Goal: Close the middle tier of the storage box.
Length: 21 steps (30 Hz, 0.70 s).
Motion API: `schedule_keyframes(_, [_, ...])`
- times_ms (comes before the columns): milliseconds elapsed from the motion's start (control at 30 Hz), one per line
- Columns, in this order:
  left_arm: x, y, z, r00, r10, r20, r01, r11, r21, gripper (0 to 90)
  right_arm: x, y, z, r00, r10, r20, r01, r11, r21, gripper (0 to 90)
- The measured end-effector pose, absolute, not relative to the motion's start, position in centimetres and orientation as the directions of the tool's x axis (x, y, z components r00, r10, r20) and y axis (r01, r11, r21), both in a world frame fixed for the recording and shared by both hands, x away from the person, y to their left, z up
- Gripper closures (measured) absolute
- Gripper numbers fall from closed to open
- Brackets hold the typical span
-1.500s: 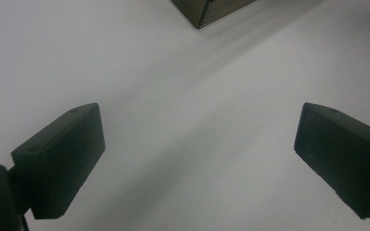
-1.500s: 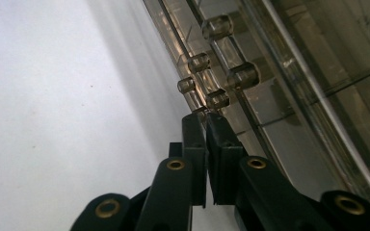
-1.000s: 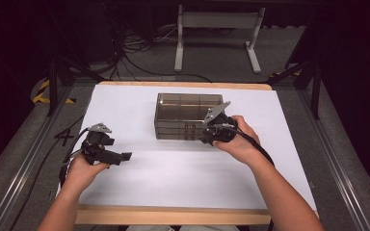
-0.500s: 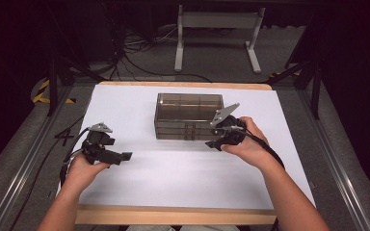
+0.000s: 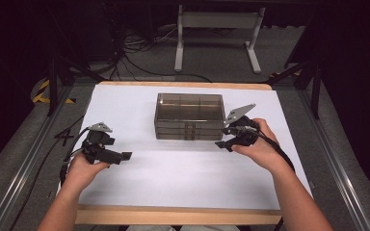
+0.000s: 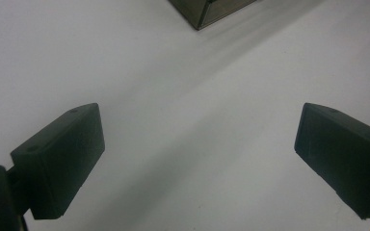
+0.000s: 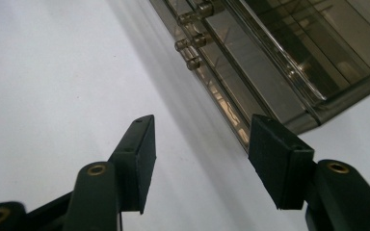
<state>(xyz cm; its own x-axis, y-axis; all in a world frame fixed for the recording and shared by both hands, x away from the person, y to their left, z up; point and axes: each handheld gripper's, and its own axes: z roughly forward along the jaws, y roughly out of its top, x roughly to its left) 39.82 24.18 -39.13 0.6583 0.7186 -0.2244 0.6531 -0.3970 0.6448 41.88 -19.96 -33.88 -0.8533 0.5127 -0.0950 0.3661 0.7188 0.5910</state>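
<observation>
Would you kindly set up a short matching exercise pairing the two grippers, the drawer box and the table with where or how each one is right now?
Things:
1. left gripper
2. right gripper
3. drawer box
4. table

States or places:
A. smoky see-through, drawers closed, in the far middle of the white sheet
B. open, over bare white sheet, well away from the box
C. wooden edge showing at the near side
D. open, just off the box's near right corner

Pairs: 1-B, 2-D, 3-A, 4-C
</observation>
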Motion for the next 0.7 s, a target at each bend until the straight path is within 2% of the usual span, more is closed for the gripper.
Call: schedule_keyframes(700, [40.0, 24.8, -39.3, 0.647, 0.732, -0.213, 0.660, -0.397, 0.638, 3.3, 41.3, -24.8, -35.5, -0.784, 0.619, -0.043, 0.466, 0.633, 0.619, 36.7])
